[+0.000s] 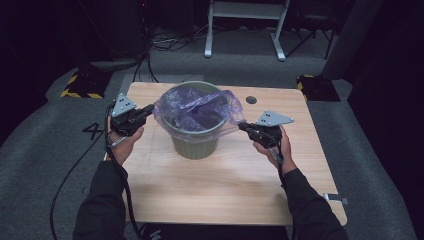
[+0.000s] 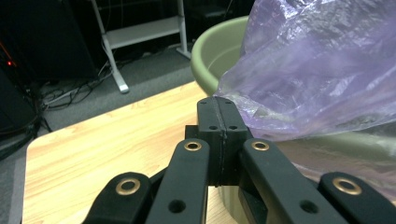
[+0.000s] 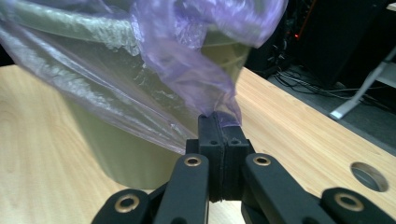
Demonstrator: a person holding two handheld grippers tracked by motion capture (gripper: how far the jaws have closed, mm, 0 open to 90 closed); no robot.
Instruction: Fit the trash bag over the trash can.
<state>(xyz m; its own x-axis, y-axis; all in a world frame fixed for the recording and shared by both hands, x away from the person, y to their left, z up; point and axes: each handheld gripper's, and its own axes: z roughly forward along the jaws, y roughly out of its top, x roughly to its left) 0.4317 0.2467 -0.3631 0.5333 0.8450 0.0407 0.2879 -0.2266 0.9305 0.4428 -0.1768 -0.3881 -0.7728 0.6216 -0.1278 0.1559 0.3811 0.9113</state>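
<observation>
On the table [image 1: 235,185], both grippers — left [image 1: 150,109], right [image 1: 242,126] — jaws pinching the bag [image 1: 197,107] edge; bag sits in bin [image 1: 195,142], rim not yet wrapped.

A light wooden counter [image 1: 220,190] stands on grey carpet [image 1: 35,150], with a round hole [image 1: 251,100] near its far right edge. Beyond it, a white metal frame [image 1: 245,25] stands far off; yellow-and-black striped blocks [image 1: 80,87] sit far left, beside tangled cables [image 1: 170,40].
</observation>
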